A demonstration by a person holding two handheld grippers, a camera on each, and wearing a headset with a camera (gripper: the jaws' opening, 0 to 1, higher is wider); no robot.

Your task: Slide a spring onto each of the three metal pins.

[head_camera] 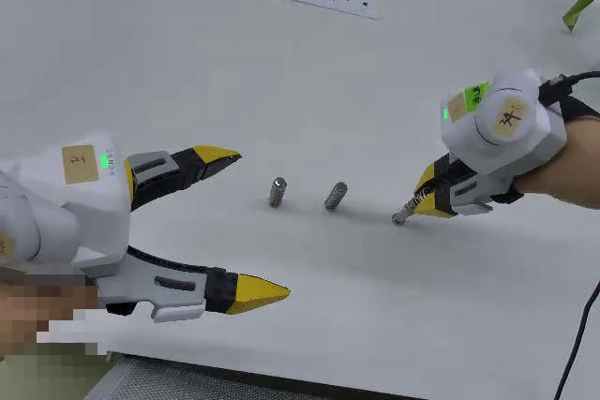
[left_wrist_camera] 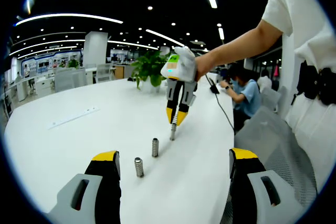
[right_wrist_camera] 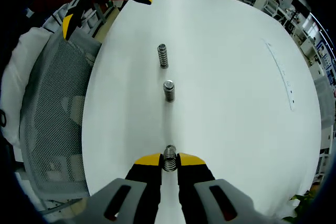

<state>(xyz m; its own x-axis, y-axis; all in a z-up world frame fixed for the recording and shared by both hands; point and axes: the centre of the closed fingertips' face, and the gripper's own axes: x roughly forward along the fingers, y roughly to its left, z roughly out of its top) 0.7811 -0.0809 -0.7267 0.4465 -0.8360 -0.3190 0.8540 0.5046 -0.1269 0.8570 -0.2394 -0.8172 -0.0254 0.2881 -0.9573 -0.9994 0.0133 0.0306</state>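
Your right claw [right_wrist_camera: 169, 162]: clamped on a spring [head_camera: 407, 210], tilted, lower end on the desk [head_camera: 281, 81]. Your left claw [head_camera: 258, 222]: jaws wide apart, holding nothing. Sprung pin [head_camera: 277, 191] and second sprung pin [head_camera: 336, 196]: upright between both claws.

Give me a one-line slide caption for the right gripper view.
Right gripper shut on a spring, with a near pin and a far pin, both spring-fitted, ahead on the table.

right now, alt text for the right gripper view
The right gripper is shut on a spring at bottom centre. Ahead on the white table, a near pin and a far pin each carry a spring; the open left gripper is beyond.
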